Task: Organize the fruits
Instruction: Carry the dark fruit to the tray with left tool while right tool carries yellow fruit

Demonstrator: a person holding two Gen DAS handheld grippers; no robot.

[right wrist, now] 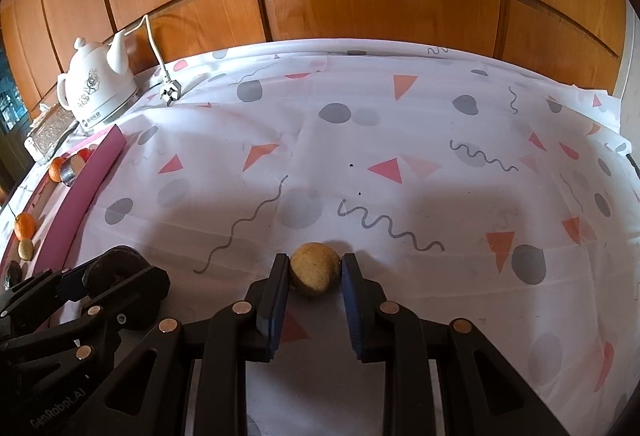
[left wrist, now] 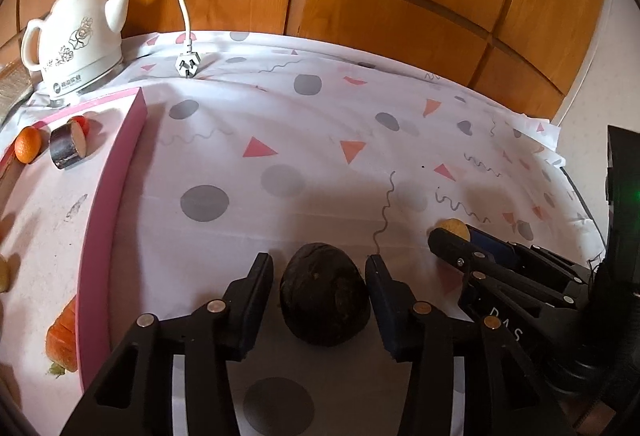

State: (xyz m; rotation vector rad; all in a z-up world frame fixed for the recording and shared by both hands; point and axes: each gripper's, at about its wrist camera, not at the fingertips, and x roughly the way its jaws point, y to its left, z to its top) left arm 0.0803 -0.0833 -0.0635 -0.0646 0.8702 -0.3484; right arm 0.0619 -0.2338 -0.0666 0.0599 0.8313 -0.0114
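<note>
I have both grippers tipped steeply down at the patterned tablecloth [left wrist: 320, 139], side by side, each straddling a fruit. My left gripper [left wrist: 320, 268] has its jaws parted around a dark brown fruit [left wrist: 323, 294]; a sliver of cloth shows between the left pad and the skin, the right pad sits right at the skin, and I cannot tell whether it touches, so I read this one as loose, not clamping. That fruit is a squat oval, its long axis running away from me along the fingers. My right gripper [right wrist: 315, 268] is closed onto a small tan fruit [right wrist: 315, 268], both pads pressed to its sides; it is nearly round, so no clear direction. Taking the pink tray [left wrist: 116, 195] as my landmark, the dark fruit lies on the cloth to its right, and the tan one further right again.
</note>
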